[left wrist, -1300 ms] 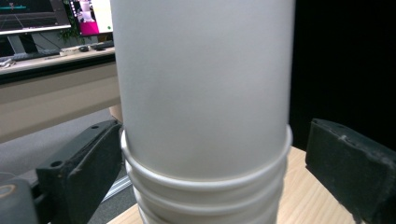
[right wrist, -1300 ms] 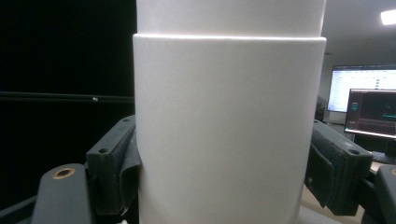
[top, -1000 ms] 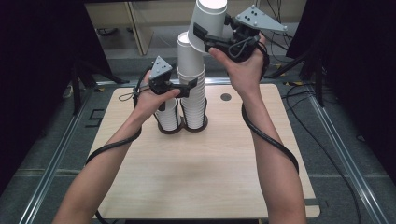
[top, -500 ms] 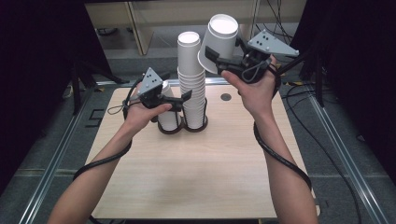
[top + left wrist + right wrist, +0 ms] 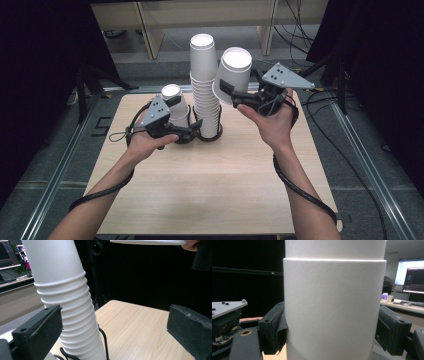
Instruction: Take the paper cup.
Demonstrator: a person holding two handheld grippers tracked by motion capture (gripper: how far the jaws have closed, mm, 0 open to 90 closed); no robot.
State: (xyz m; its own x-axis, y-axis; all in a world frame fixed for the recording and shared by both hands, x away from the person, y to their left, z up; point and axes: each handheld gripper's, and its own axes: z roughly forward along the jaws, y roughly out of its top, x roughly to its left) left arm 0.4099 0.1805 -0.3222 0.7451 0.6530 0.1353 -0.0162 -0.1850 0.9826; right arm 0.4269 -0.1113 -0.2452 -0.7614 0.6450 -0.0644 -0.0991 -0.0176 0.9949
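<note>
A tall stack of white paper cups (image 5: 204,85) stands upside down in a black wire holder (image 5: 212,136) at the table's middle. A short stack (image 5: 172,102) stands just left of it. My right gripper (image 5: 235,95) is shut on a white cup (image 5: 233,74), held tilted in the air to the right of the tall stack's top. In the right gripper view the cup (image 5: 334,302) sits between both pads. My left gripper (image 5: 185,115) is open low by the two stacks. In the left gripper view the tall stack (image 5: 67,310) stands just inside the left jaw, apart from it.
The light wooden table (image 5: 210,185) has bare room in front and to the right. Metal rails run along both sides on the floor. Shelving and cables lie beyond the far edge. A cable trails from each gripper along the forearms.
The right gripper has carried the cup from above the tall stack down and to the right. The left gripper has drawn back left from the tall stack's base.
</note>
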